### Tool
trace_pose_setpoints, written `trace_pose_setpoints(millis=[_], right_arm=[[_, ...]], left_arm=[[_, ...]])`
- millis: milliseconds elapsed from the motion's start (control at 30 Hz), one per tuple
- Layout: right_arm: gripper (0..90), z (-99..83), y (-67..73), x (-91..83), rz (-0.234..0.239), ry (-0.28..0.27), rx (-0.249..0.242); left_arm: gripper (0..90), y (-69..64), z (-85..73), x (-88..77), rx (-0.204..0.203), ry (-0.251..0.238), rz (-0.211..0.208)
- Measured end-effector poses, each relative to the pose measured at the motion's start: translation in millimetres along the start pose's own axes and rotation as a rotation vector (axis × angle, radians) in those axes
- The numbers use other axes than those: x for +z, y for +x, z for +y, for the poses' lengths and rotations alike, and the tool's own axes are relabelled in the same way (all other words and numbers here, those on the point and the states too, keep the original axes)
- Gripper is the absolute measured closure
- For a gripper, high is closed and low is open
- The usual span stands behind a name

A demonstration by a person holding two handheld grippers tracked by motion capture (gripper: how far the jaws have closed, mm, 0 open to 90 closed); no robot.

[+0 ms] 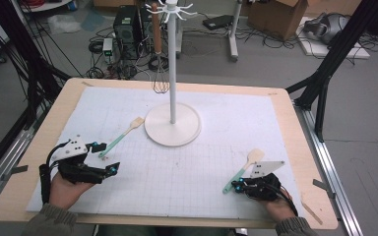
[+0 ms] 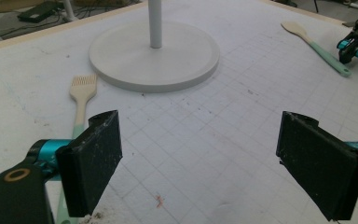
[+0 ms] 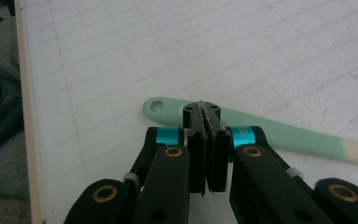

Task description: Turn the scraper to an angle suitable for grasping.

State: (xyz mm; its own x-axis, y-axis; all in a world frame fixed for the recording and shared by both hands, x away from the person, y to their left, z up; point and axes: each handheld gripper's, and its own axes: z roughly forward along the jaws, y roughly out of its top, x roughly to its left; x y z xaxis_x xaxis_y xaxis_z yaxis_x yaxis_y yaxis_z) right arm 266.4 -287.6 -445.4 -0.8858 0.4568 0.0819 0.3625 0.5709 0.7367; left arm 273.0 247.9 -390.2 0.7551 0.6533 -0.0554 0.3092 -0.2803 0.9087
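My right gripper (image 3: 204, 112) pressed shut, empty, tips over spoon (image 3: 279, 135) handle lying flat on mat (image 1: 187, 177). Left gripper (image 2: 200, 163) wide. Risk: closed tips nudge handle, spoon skids away.

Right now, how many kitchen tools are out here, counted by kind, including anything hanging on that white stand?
Mint-handled wooden spatula, lying by the right gripper: 1
Mint-handled pastry brush with pale bristles, lying by the left gripper: 1
Wire whisk with wooden handle, hanging on the white round-based stand: 1
Total: 3 tools
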Motion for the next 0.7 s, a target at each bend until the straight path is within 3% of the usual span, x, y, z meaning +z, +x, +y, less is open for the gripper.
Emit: trace_pose_setpoints(millis=[700], right_arm=[[89.4, 35.9, -17.1, 35.2, 0.014, 0.017, 0.024]], left_arm=[[14.5, 0.6, -0.4, 1.3, -0.003, 0.002, -0.007]])
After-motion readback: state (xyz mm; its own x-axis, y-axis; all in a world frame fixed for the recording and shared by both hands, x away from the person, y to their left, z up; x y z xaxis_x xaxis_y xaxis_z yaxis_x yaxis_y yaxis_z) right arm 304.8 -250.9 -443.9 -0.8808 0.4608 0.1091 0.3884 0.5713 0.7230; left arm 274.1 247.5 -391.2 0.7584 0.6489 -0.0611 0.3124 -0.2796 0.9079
